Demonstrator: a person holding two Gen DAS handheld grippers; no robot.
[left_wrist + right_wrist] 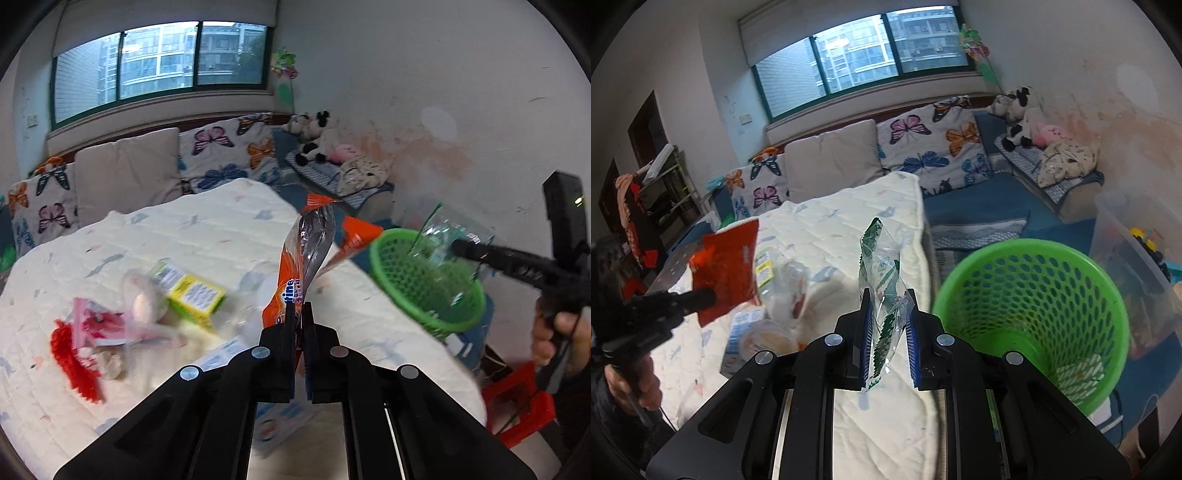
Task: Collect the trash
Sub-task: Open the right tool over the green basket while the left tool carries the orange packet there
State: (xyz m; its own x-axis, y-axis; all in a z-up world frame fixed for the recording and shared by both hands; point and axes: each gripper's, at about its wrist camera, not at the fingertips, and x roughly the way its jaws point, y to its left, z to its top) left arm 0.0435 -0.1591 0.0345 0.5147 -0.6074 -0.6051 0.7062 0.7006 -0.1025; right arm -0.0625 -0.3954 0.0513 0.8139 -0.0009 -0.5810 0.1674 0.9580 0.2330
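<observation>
the clear wrapper is clamped in the right gripper just left of the green bin, the orange packet pinched in the left gripper farther left, one wrapper already binned and several scraps still on the quilt.

Motion blur smears the pile of litter on the quilted counter; only a yellow-green box and a pink packet can be made out there. The orange wrapper shows just part of its lettering. A clear storage bin is cut off at the picture's right edge, its contents unclear.
</observation>
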